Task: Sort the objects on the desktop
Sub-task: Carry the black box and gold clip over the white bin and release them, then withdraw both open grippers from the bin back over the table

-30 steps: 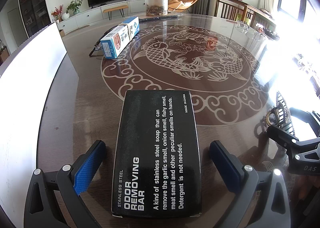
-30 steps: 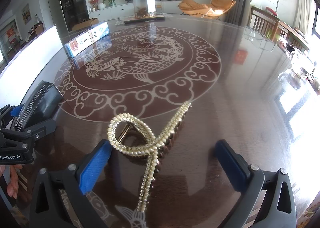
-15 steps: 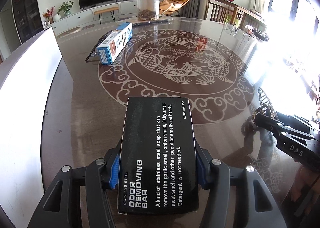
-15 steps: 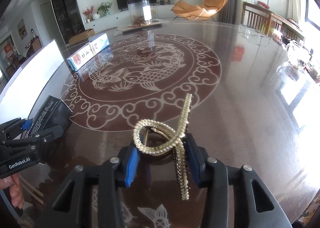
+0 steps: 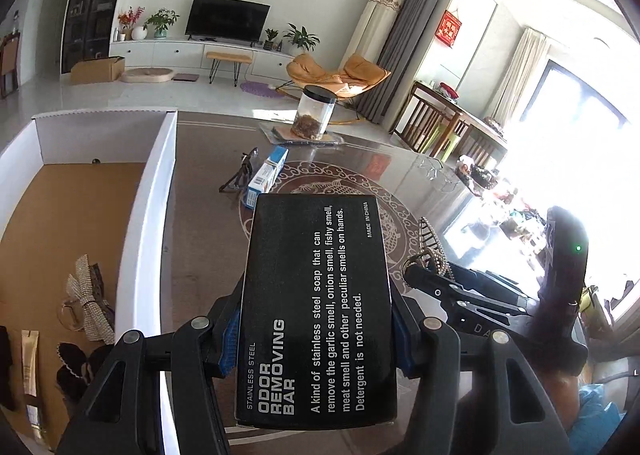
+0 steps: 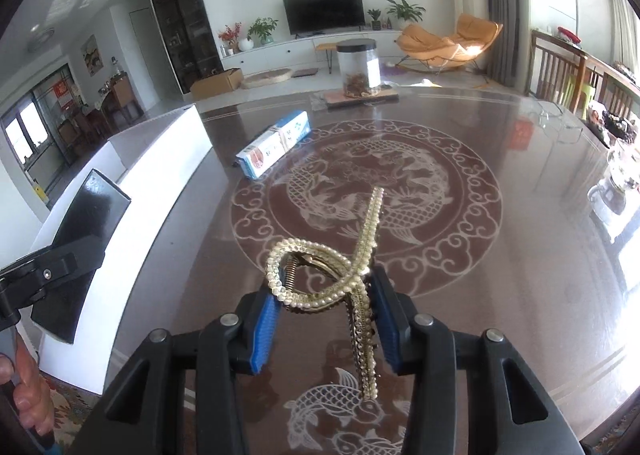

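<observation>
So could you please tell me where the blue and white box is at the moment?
The blue and white box lies on the table, left of its carved fish circle, near the white bin.

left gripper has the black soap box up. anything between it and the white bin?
Only the bin's near white wall, which stands between the black box in the left gripper and the cardboard floor. The box looks lifted; clearance over the rim cannot be judged. Nothing else visible blocks it.

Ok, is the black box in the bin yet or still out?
Out. The black box is clamped in the left gripper, above the table, right of the bin wall.
</observation>
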The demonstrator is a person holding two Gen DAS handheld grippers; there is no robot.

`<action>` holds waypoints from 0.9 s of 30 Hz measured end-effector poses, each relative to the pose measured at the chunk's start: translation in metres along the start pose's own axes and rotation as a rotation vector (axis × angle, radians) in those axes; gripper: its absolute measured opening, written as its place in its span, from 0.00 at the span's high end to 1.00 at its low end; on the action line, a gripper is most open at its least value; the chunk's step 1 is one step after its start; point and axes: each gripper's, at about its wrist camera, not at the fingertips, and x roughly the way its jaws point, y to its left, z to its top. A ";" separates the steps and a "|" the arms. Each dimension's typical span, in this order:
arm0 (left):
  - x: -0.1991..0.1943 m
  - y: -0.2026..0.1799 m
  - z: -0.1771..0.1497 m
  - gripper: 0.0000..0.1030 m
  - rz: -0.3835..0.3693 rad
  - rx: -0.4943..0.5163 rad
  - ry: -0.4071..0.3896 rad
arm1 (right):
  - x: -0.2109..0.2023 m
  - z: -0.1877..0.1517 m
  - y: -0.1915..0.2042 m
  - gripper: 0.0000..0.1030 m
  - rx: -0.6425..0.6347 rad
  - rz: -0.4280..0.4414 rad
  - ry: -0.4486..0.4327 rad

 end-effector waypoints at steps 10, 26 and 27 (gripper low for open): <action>-0.067 0.180 0.010 0.45 0.423 -0.136 0.048 | 0.019 0.074 0.225 0.57 -0.255 0.468 -0.034; -0.032 0.230 -0.021 0.20 0.660 -0.163 0.220 | 0.109 0.049 0.250 0.18 -0.210 0.538 0.149; -0.035 0.225 -0.019 0.20 0.657 -0.160 0.196 | 0.099 0.049 0.239 0.17 -0.216 0.515 0.110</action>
